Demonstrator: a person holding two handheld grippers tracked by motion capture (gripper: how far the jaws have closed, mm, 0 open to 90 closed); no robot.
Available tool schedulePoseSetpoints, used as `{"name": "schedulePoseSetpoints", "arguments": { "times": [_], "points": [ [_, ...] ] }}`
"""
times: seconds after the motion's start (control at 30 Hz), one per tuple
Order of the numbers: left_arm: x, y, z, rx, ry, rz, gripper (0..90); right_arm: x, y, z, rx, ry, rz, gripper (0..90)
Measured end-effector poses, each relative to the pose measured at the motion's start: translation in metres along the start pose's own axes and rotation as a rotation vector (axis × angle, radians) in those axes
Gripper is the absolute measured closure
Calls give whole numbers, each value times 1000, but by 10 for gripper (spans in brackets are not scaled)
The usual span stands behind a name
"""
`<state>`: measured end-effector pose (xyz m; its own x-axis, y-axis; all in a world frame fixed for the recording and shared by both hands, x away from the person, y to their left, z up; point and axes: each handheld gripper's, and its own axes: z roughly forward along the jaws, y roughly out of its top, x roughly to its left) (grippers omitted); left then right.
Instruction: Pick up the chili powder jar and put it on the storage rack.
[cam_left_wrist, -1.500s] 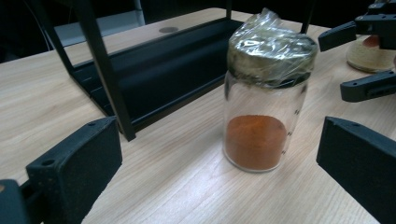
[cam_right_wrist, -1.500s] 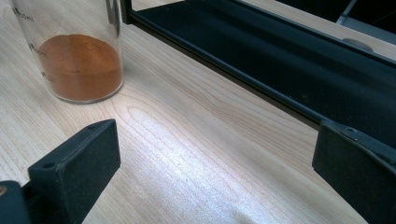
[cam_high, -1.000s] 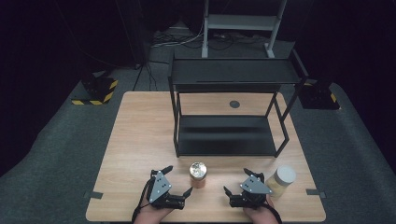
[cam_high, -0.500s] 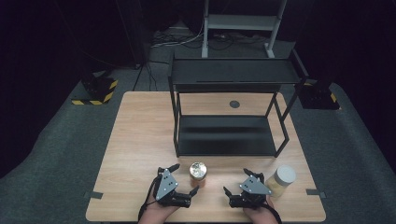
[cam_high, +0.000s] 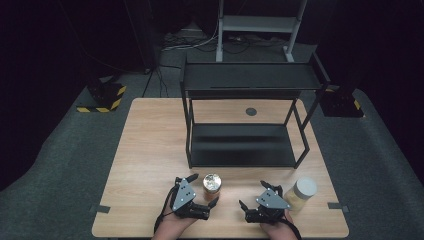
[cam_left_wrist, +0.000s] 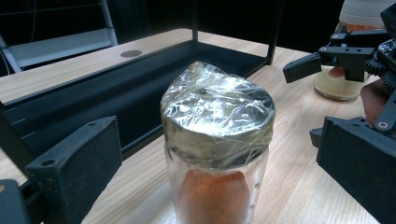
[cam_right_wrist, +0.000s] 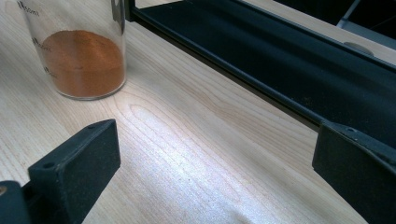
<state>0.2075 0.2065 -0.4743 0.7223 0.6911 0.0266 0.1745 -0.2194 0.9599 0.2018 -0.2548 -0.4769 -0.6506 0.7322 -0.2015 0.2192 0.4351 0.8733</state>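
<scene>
Glass jar (cam_left_wrist: 215, 158), cylindrical, orange powder inside, crinkled clear film over its top, stands between my left gripper's (cam_left_wrist: 219, 163) wide-spread matte black jaws, touching neither. My right gripper (cam_right_wrist: 215, 158), equally wide, frames bare pale wood-grain table (cam_right_wrist: 196, 154) beside the black metal shelf (cam_right_wrist: 289, 60).

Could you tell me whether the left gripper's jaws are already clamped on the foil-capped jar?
No, the left gripper has its jaws spread, with gaps beside the foil-capped jar.
</scene>
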Motion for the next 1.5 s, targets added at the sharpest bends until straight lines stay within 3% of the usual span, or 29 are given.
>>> {"name": "schedulePoseSetpoints", "arguments": {
  "times": [0.37, 0.63, 1.13, 1.33, 1.5],
  "points": [
    [4, -2, 9, -5, -1, -19, 6, 0, 0, 0, -2, -2, -5, 4],
    [10, -5, 15, -20, -20, -54, 87, 1, 0, 0, -2, -3, -11, 4],
    [8, -7, 17, -30, -27, -33, 317, 1, 0, 0, -2, -2, -14, 4],
    [11, -10, 16, -41, -38, -42, 332, 0, 0, 0, -2, 0, -2, 4],
    [8, -11, 15, -50, -23, -37, 337, -1, -1, 0, -4, 3, -1, 4]
  ]
}}
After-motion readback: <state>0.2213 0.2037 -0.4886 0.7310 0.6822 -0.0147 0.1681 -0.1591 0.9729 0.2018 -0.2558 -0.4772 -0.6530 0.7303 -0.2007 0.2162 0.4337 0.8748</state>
